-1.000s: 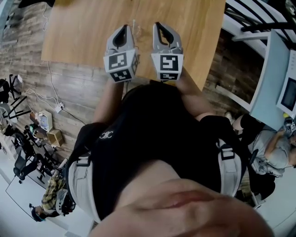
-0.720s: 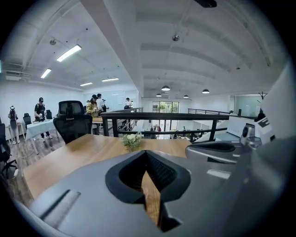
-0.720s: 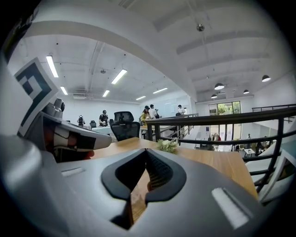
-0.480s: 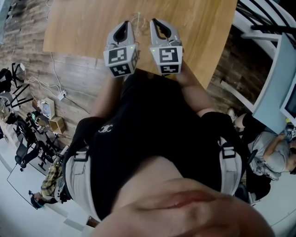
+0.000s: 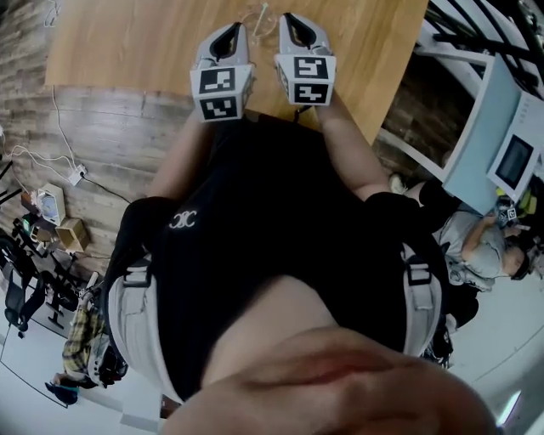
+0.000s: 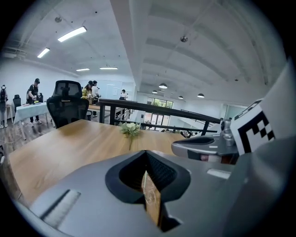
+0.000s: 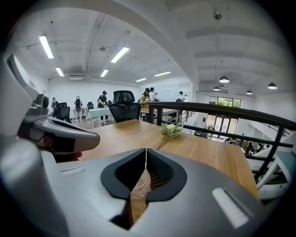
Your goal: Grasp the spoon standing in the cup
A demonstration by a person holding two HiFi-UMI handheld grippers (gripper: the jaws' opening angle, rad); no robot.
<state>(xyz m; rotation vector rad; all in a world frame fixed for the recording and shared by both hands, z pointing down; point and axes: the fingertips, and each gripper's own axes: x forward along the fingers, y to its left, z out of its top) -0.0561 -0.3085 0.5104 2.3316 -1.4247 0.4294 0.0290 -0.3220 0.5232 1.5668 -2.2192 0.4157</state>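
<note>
Wooden table (image 5: 127, 51): bears all listed items.
Clear cup (image 5: 255, 20): on the table past its near edge, just beyond and between the two gripper tips.
Spoon (image 5: 264, 10): thin pale handle standing in the cup, barely made out.
Left gripper (image 5: 231, 32): jaws together, nothing clamped, left of the cup.
Right gripper (image 5: 291, 20): jaws together, nothing clamped, right of the cup.
Flower sprig (image 7: 171, 131): lying far down the table.
Office chair (image 6: 67, 104): at the table's far end.
</note>
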